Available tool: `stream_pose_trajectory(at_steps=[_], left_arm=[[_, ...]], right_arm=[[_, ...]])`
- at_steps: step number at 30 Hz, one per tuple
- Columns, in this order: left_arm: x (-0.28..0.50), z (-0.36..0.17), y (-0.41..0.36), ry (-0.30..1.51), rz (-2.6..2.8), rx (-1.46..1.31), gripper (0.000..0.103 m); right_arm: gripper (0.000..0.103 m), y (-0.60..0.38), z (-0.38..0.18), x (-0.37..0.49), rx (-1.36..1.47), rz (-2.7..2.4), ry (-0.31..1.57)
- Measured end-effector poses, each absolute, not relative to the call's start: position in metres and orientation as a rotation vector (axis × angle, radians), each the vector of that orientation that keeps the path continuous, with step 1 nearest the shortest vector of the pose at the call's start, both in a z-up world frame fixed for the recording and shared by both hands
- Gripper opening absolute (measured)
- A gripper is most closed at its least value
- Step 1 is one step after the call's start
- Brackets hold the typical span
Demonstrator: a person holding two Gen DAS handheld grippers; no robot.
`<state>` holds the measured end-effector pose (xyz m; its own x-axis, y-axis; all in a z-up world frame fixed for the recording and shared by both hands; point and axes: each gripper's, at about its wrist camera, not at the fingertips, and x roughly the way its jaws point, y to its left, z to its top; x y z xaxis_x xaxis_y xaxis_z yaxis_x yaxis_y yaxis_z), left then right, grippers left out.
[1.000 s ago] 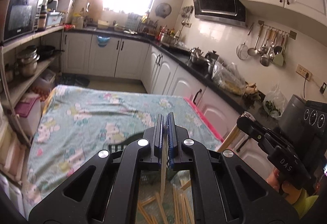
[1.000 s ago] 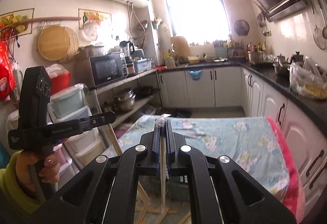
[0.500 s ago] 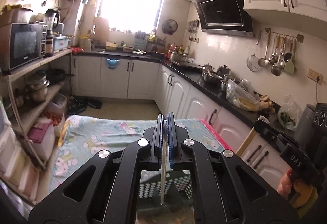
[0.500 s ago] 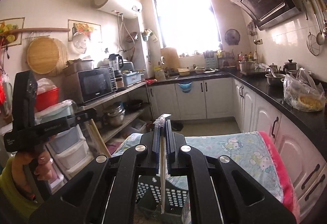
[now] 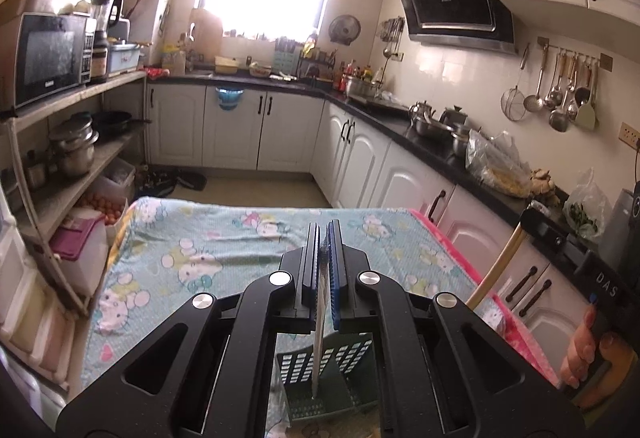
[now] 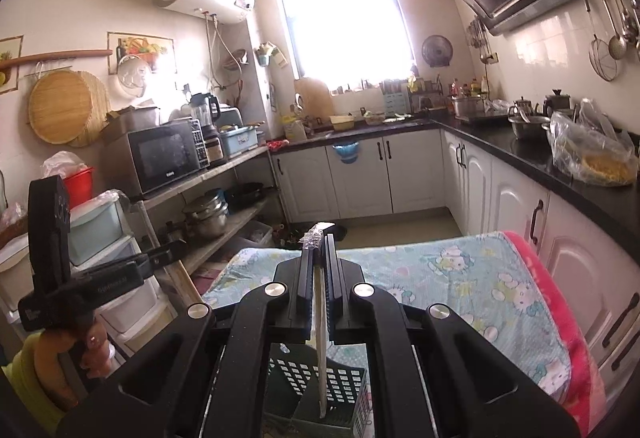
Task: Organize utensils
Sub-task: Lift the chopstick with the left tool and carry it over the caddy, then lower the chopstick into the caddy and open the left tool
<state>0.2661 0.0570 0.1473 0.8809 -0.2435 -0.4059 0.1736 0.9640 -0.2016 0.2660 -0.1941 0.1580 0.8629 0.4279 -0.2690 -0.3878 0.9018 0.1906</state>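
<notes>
My left gripper (image 5: pixel 324 234) is shut on a pale chopstick (image 5: pixel 317 350) that hangs down through the jaws. Its lower end sits over a dark green perforated basket (image 5: pixel 352 354) on the table. My right gripper (image 6: pixel 320 242) is shut on a chopstick (image 6: pixel 321 354) in a clear wrapper, hanging over the same basket (image 6: pixel 292 378). In each wrist view the other gripper shows at the side with its wooden stick slanting down: the right one (image 5: pixel 536 222) with its stick (image 5: pixel 496 266), the left one (image 6: pixel 176 248) with its stick (image 6: pixel 182 284).
A teal cartoon-print cloth (image 5: pixel 192 238) with a pink edge (image 6: pixel 560 302) covers the table. White cabinets under a black counter (image 5: pixel 400 174) run along the right. A shelf rack with a microwave (image 5: pixel 48 58) and pots stands on the left.
Both grippers have moved across the table with their chopsticks. The loose chopsticks seen below them a second ago are gone from view and the green basket now lies beneath.
</notes>
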Motion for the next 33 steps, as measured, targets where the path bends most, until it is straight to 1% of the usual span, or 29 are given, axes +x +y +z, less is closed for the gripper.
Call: stream_pose_trajectory(at_steps=[9, 10, 11, 13, 15, 17, 19, 20, 22, 23, 24, 26, 28, 29, 31, 32, 33], left_arm=[[0.269, 0.118, 0.061, 0.486, -0.243, -0.185, 0.002], [0.267, 0.115, 0.062, 0.489, -0.244, -0.186, 0.002], [0.267, 0.114, 0.062, 0.49, -0.245, -0.188, 0.002], [0.265, 0.111, 0.064, 0.492, -0.244, -0.194, 0.002], [0.263, 0.109, 0.067, 0.49, -0.236, -0.196, 0.003], [0.261, 0.109, 0.069, 0.485, -0.232, -0.199, 0.009], [0.257, 0.109, 0.07, 0.479, -0.226, -0.203, 0.026], [0.255, 0.109, 0.071, 0.477, -0.225, -0.206, 0.033], [0.252, 0.109, 0.074, 0.474, -0.223, -0.212, 0.04], [0.25, 0.109, 0.075, 0.474, -0.219, -0.214, 0.046], [0.248, 0.109, 0.076, 0.472, -0.211, -0.22, 0.049], [0.244, 0.108, 0.078, 0.471, -0.207, -0.231, 0.057], [0.239, 0.108, 0.08, 0.466, -0.201, -0.236, 0.071], [0.236, 0.109, 0.081, 0.46, -0.197, -0.237, 0.074], [0.229, 0.11, 0.082, 0.445, -0.18, -0.233, 0.085], [0.226, 0.11, 0.082, 0.441, -0.172, -0.233, 0.09], [0.222, 0.111, 0.084, 0.436, -0.167, -0.238, 0.091]], right_arm=[[0.007, -0.19, 0.129, 0.276, 0.154, 0.397, 0.393], [0.012, -0.19, 0.127, 0.277, 0.161, 0.394, 0.4], [0.021, -0.191, 0.124, 0.276, 0.167, 0.389, 0.405], [0.029, -0.194, 0.12, 0.275, 0.17, 0.376, 0.405], [0.03, -0.196, 0.117, 0.273, 0.17, 0.365, 0.41], [0.037, -0.2, 0.114, 0.27, 0.178, 0.361, 0.413], [0.039, -0.202, 0.113, 0.264, 0.169, 0.348, 0.405], [0.04, -0.203, 0.113, 0.264, 0.164, 0.344, 0.404], [0.043, -0.206, 0.111, 0.259, 0.158, 0.333, 0.403], [0.045, -0.207, 0.111, 0.257, 0.157, 0.331, 0.402], [0.045, -0.208, 0.11, 0.256, 0.155, 0.328, 0.403], [0.046, -0.21, 0.108, 0.251, 0.139, 0.322, 0.405], [0.049, -0.213, 0.107, 0.247, 0.13, 0.32, 0.404], [0.05, -0.214, 0.107, 0.246, 0.128, 0.317, 0.404], [0.051, -0.215, 0.105, 0.241, 0.12, 0.312, 0.405], [0.051, -0.217, 0.104, 0.239, 0.119, 0.311, 0.405], [0.052, -0.218, 0.103, 0.238, 0.118, 0.309, 0.406]])
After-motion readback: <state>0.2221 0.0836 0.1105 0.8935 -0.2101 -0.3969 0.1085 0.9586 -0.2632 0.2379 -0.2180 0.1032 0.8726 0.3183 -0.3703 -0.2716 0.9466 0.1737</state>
